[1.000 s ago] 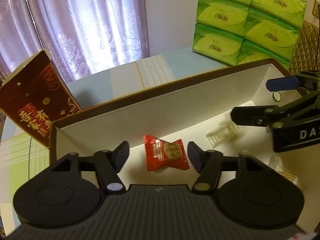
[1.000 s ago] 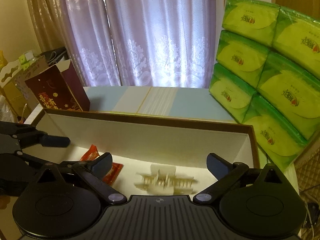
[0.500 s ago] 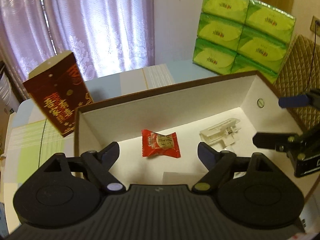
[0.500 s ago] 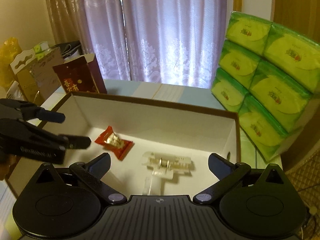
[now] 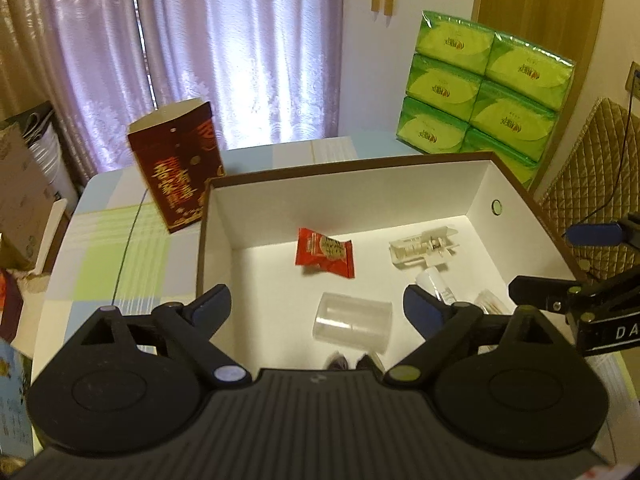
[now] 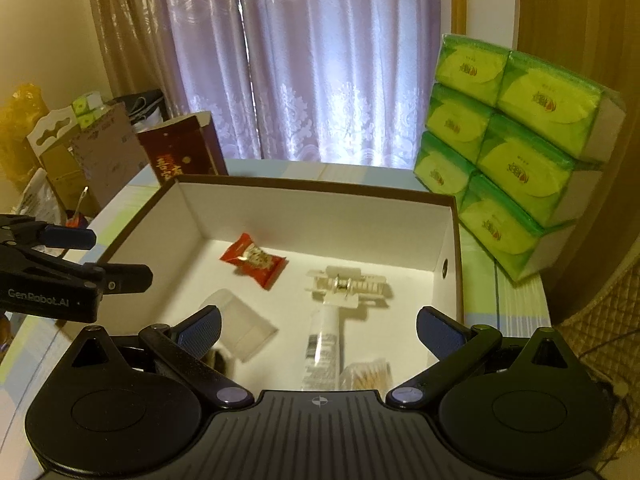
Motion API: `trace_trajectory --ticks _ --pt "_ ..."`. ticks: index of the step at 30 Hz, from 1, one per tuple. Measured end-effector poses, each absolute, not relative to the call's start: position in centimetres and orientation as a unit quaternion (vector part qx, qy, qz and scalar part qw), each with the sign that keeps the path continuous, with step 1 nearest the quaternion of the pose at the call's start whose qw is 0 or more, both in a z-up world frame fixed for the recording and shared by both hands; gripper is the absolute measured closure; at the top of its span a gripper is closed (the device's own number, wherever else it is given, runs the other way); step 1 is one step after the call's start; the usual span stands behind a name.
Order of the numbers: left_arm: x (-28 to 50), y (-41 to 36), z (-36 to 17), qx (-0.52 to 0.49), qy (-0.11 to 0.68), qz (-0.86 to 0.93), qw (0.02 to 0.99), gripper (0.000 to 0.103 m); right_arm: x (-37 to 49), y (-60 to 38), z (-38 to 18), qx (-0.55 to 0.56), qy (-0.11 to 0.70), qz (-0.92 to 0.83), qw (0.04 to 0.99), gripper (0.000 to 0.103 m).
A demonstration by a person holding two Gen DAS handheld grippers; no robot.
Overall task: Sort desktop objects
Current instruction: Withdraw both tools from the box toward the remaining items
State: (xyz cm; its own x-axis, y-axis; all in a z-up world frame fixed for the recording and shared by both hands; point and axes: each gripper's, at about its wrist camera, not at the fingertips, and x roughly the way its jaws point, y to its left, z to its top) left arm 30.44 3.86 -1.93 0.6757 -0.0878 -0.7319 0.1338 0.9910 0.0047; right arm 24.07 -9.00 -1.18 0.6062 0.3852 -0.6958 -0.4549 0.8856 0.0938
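A white box with a brown rim [image 5: 352, 164] [image 6: 312, 188] lies on the table. Inside it are a red candy packet [image 5: 325, 253] [image 6: 254, 260], a clear hair clip [image 5: 424, 245] [image 6: 348, 286], a clear plastic cup on its side [image 5: 352, 324] [image 6: 240, 322], a white tube [image 5: 434, 286] [image 6: 324, 344] and a pack of cotton swabs [image 5: 490, 302] [image 6: 366, 374]. My left gripper [image 5: 316, 303] [image 6: 116, 258] hovers open and empty above the box's near left side. My right gripper [image 6: 319, 320] [image 5: 544, 260] is open and empty above the near right side.
A dark red gift carton [image 5: 176, 172] [image 6: 184, 152] stands left of the box. Stacked green tissue packs [image 5: 480, 88] [image 6: 512, 140] rise at the back right. A quilted chair back [image 5: 592, 168] is at the right, cardboard boxes [image 6: 88, 156] at the left, and curtains behind.
Both grippers have pulled back and up from the box with their fingers wider apart. The candy and clip stay inside; the cup, tube and swabs have come into view.
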Motion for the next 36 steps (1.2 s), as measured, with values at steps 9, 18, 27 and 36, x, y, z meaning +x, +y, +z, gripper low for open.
trace_trajectory --ticks 9,18,27,36 --pt "25.1 3.1 -0.4 0.019 0.395 -0.047 0.917 0.011 19.6 -9.7 0.5 -0.036 0.361 0.236 0.901 0.002" --pt "20.5 2.6 0.9 0.017 0.392 -0.049 0.919 0.010 15.3 -10.5 1.7 -0.030 0.352 0.242 0.904 0.002" --pt "16.4 2.6 1.8 0.015 0.385 -0.041 0.922 0.009 11.5 -11.0 2.0 -0.042 0.351 0.257 0.900 0.002" --pt "13.5 1.9 2.4 0.019 0.379 -0.042 0.924 0.009 9.2 -11.7 2.3 -0.052 0.349 0.264 0.897 0.002"
